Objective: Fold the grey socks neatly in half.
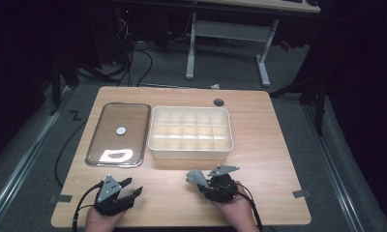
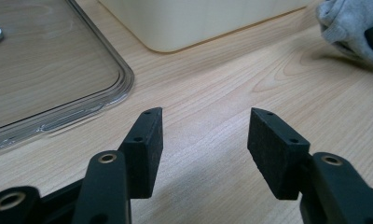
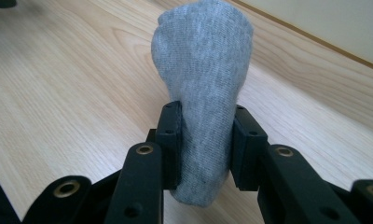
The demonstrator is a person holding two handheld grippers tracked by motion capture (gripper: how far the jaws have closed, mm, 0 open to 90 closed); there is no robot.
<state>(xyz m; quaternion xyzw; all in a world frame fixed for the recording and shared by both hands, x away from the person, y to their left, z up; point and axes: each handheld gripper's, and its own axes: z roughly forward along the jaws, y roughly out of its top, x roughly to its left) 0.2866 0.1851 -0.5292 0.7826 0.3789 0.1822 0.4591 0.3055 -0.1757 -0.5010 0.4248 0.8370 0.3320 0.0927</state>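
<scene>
Right hand-held gripper (image 3: 205, 140) clamps grey sock (image 3: 203, 84) above table (image 3: 58, 93).

Wood grain, clear plastic, soft knit

The table (image 1: 269, 140) is pale wood-grain laminate with a smooth satin sheen. At left centre the lid (image 1: 118, 134) looks like glossy clear plastic, catching glare. The divided box (image 1: 190, 133) is matt cream plastic. The grey sock (image 3: 203, 93) is fine knitted cloth, clamped between matt black, slightly rough pads (image 3: 171, 140).

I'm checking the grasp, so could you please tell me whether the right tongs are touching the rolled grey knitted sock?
Touching. The right gripper view shows the right tongs pressed against both sides of the rolled grey knitted sock.
</scene>
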